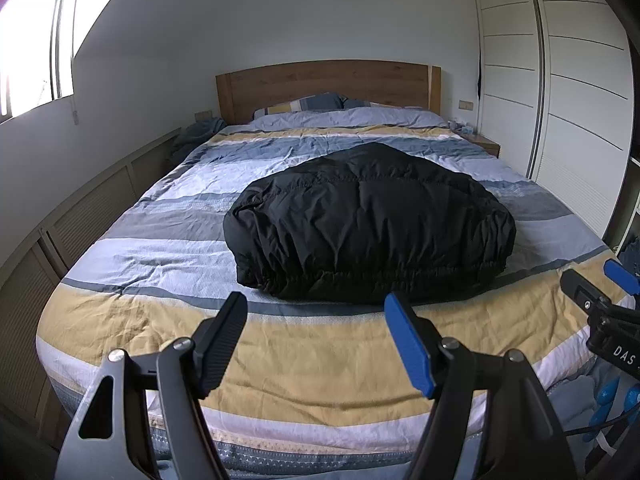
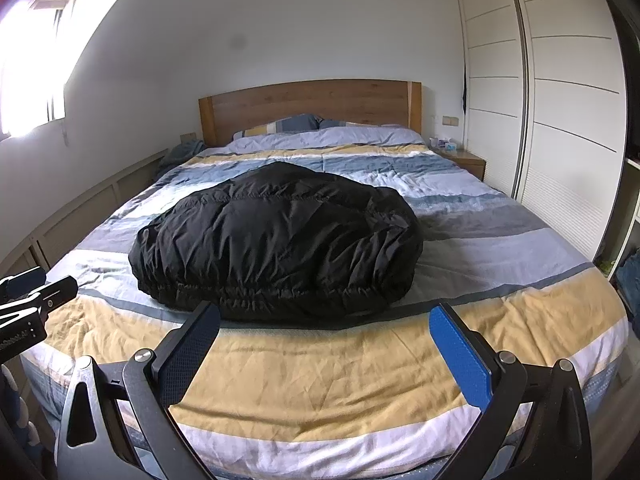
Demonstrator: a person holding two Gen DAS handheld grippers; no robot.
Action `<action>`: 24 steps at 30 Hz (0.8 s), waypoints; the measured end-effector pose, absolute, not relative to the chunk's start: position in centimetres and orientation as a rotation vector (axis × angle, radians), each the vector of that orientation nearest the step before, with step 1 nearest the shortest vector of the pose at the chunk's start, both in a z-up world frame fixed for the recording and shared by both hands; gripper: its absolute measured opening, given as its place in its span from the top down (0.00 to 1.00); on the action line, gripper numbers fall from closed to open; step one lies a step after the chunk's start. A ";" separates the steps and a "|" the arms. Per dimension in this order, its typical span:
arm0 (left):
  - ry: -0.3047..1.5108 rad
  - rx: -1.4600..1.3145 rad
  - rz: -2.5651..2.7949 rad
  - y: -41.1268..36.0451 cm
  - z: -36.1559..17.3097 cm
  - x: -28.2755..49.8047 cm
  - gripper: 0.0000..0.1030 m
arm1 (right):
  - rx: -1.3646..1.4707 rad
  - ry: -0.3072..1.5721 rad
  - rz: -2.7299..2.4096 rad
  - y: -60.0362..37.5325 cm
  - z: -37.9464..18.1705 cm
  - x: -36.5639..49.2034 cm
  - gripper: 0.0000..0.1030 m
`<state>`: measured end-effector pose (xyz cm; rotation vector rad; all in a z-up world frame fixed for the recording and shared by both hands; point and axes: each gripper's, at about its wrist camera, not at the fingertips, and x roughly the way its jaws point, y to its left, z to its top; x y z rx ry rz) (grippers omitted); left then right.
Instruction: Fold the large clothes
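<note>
A jacket (image 1: 368,224) is laid folded on the duvet (image 1: 320,360) near the middle of the bed (image 2: 304,456). Behind it, pillows (image 1: 304,103) are set against the headboard (image 1: 328,84). A nightstand (image 2: 464,162) is placed right of the headboard, and a wardrobe (image 1: 560,92) is stood along the right wall. A window (image 1: 32,48) is set in the left wall, above low cabinets (image 1: 92,208). Before the jacket, over the foot of the bed, the left gripper (image 1: 316,312) and the right gripper (image 2: 324,320) are held apart from it, jaws spread, nothing between them.

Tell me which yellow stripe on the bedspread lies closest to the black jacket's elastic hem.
The wide yellow stripe at the foot of the bed, just in front of the black jacket. The other yellow stripe runs beyond the jacket, near the pillows.
</note>
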<state>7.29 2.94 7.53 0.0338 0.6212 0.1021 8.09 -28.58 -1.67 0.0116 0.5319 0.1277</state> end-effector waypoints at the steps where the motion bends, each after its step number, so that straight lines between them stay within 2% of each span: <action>1: 0.621 0.035 0.103 3.0 7.5 7.3 0.32 | 0.011 0.533 0.126 -28.6 -1.7 8.1 0.00; 24: 0.631 0.023 0.096 3.1 7.3 7.2 0.32 | 0.013 0.544 0.109 -29.1 -1.9 8.0 0.00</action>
